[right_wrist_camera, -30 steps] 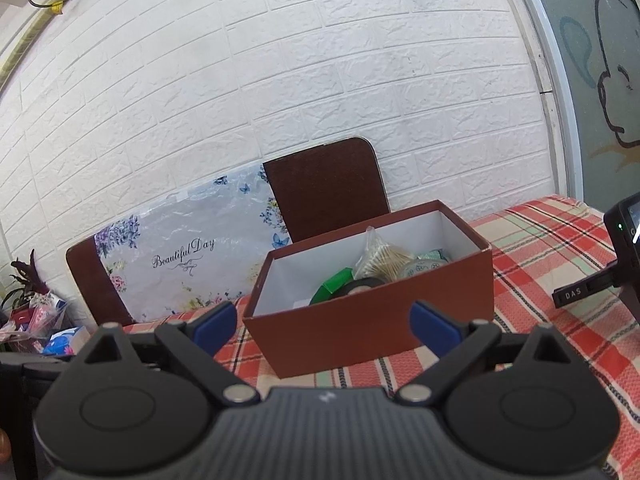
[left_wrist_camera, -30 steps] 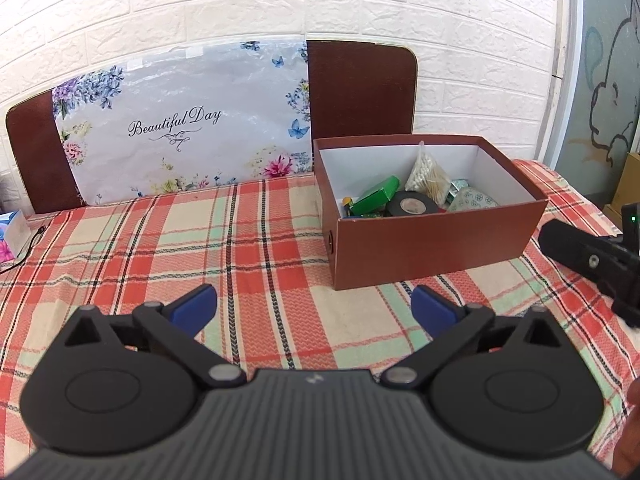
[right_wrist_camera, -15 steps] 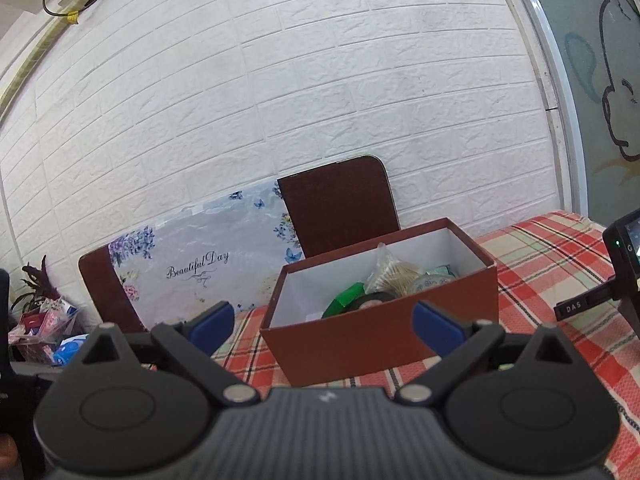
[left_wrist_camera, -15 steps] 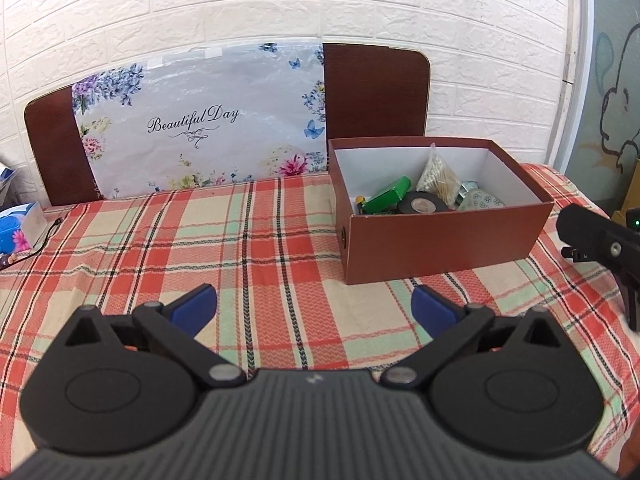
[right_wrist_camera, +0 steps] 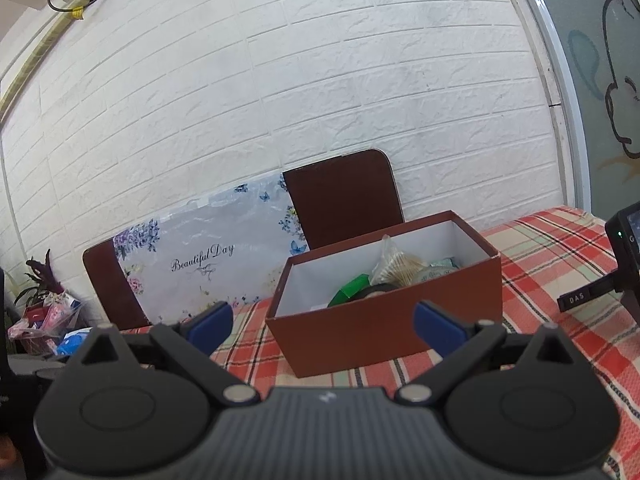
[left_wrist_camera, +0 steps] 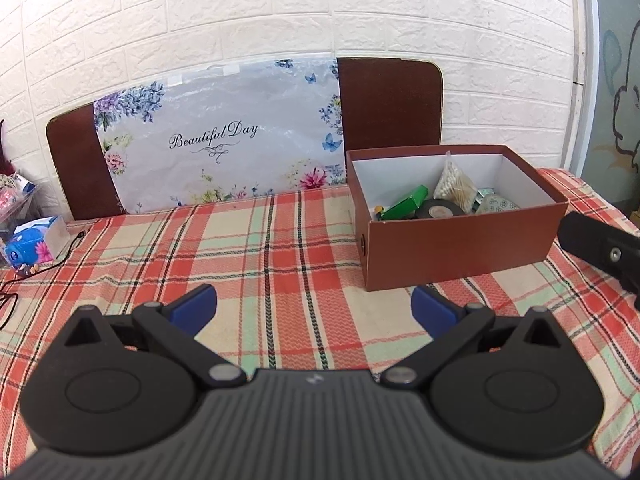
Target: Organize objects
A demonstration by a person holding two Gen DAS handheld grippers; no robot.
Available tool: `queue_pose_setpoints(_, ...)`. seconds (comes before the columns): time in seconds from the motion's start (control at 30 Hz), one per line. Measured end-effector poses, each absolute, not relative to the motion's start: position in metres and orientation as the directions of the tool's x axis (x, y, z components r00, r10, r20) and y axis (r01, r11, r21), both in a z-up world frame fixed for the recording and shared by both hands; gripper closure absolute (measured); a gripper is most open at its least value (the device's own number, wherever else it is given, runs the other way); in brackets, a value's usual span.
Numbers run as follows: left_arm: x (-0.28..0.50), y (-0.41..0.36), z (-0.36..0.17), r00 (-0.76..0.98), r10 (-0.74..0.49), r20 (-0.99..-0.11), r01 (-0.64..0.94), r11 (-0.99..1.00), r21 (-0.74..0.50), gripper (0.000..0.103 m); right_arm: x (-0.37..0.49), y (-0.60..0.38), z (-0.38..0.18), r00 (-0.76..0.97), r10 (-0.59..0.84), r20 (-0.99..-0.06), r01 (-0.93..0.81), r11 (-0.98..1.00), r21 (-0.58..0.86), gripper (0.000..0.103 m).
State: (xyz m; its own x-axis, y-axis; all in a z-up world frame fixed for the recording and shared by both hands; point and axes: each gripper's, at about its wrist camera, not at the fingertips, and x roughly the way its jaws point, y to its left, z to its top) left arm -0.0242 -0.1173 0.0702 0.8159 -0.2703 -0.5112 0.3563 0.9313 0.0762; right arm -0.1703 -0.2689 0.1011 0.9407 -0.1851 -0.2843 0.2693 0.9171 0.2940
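Both the left gripper (left_wrist_camera: 314, 306) and right gripper (right_wrist_camera: 323, 322) gape wide and empty above bare plaid cloth (left_wrist_camera: 248, 264), the filled box (left_wrist_camera: 460, 248) ahead-right of the left one, straight ahead of the right one, whose view hides most contents.

Open brown cardboard box (left_wrist_camera: 460, 252) on the right of the plaid-clothed table (left_wrist_camera: 240, 264), holding a green carton (left_wrist_camera: 406, 207), black tape roll (left_wrist_camera: 439, 211) and bag of cotton swabs (left_wrist_camera: 454, 188). Floral placard (left_wrist_camera: 220, 140) behind, against the wall. Tissue pack (left_wrist_camera: 34, 240) far left.
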Motion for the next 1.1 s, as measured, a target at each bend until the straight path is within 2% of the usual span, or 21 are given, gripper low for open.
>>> queue_pose_setpoints(1.1,-0.008,-0.126,0.036,0.743,-0.189,-0.643,0.338,0.934,0.116,0.0,-0.157,-0.285,0.062,0.899,-0.175,-0.401,0.32,0.888,0.329,0.0)
